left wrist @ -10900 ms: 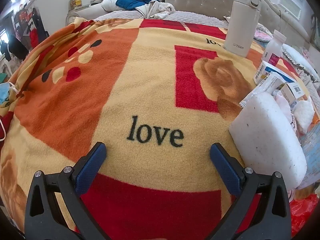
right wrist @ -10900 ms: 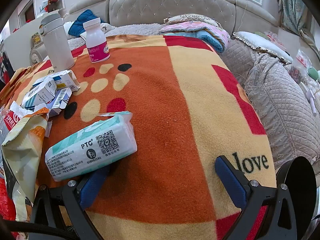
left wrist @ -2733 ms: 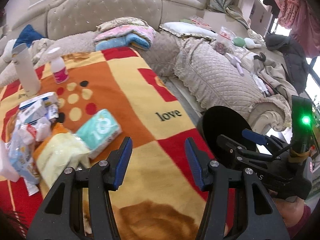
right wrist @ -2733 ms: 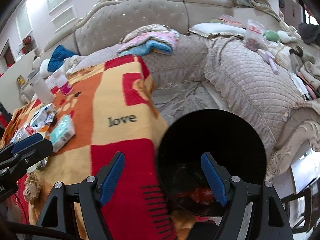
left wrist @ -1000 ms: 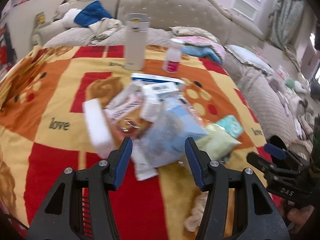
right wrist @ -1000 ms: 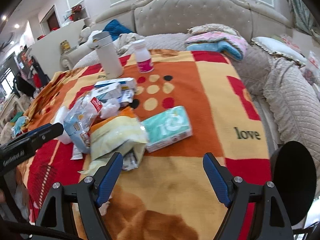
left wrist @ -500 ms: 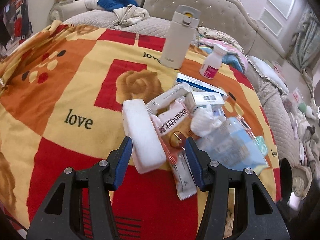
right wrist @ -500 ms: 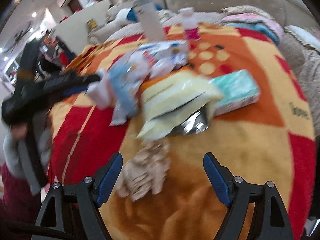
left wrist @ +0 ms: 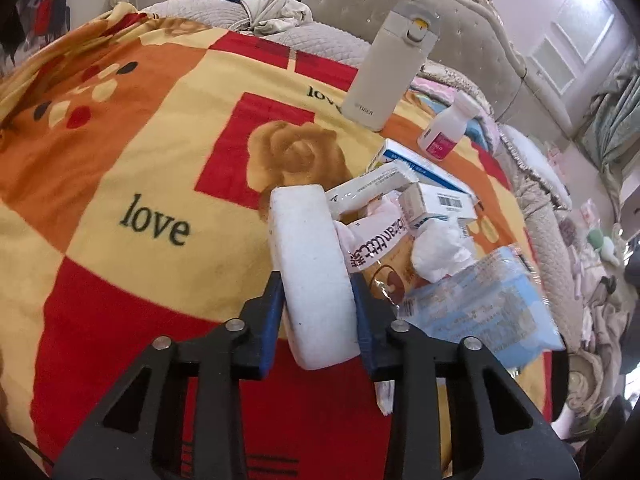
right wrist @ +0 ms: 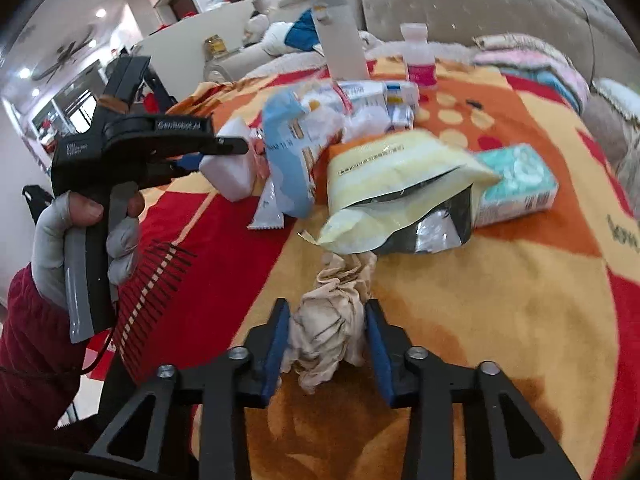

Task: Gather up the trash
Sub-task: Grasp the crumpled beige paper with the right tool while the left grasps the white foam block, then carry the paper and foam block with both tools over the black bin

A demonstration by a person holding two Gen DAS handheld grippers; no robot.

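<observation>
My left gripper (left wrist: pixel 318 312) is shut on a white foam block (left wrist: pixel 310 264) that lies on the patterned blanket (left wrist: pixel 140 168); it also shows in the right wrist view (right wrist: pixel 208 152) with the foam block (right wrist: pixel 230 172) between its jaws. My right gripper (right wrist: pixel 324 336) is shut on a crumpled beige tissue (right wrist: pixel 328 320) near the blanket's front edge. A pile of trash lies behind: a blue plastic bag (left wrist: pixel 480 308), a yellow foil bag (right wrist: pixel 396 188), small cartons (left wrist: pixel 436 200) and a white tissue wad (left wrist: pixel 440 252).
A white thermos (left wrist: pixel 388 68) and a white pill bottle (left wrist: pixel 446 128) stand at the back of the blanket. A teal tissue pack (right wrist: pixel 516 184) lies at the right. A tufted sofa back (left wrist: pixel 460 32) and folded bedding (right wrist: pixel 532 64) lie behind.
Both grippers came down onto the blanket and closed: the left around the white foam block, the right around the beige tissue. Half a second ago both were open above the pile.
</observation>
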